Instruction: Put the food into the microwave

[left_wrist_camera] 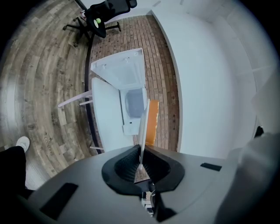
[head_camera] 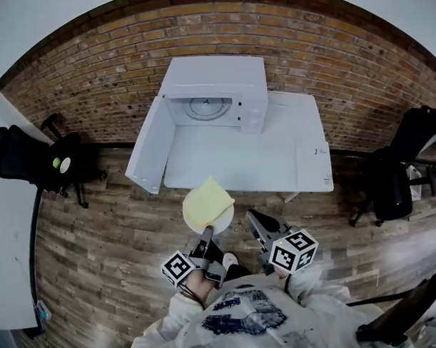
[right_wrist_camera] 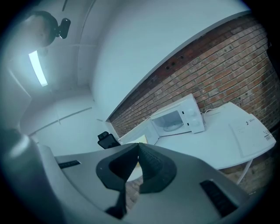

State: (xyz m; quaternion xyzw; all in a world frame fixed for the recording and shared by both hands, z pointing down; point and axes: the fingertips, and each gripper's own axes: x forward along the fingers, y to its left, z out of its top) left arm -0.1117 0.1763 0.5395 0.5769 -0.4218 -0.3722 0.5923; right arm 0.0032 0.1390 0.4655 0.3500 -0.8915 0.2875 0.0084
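The head view alone shows the whole layout: the left gripper (head_camera: 206,238) reaches out level from the person's body, carrying a white plate (head_camera: 220,222) with a flat yellow slice of food (head_camera: 207,201) on it, over the wood floor (head_camera: 98,231) just short of the white table (head_camera: 274,157). The left gripper view shows the hold itself, which the head view does not. The plate appears edge-on as a thin white line running away from the jaws, which are clamped on its near rim, with the food as an orange strip along its right side.

The right gripper (head_camera: 254,220) hangs beside the plate, near it but apart. Its own view shows the jaws pressed together at the tips with nothing between them, and a corner of the yellow food peeking just over the left jaw.

The microwave (head_camera: 215,91) stands at the far side of the table against the brick wall (head_camera: 343,65), well beyond the plate. Its door (head_camera: 147,154) is swung wide open to the left, past the table's edge, and the glass turntable (head_camera: 208,106) shows inside. The table's near edge and top lie between plate and oven.

Off to the sides stand two black office chairs — one on the left (head_camera: 46,161), one on the right (head_camera: 397,178). Only the right gripper view catches the ceiling light (right_wrist_camera: 38,68).
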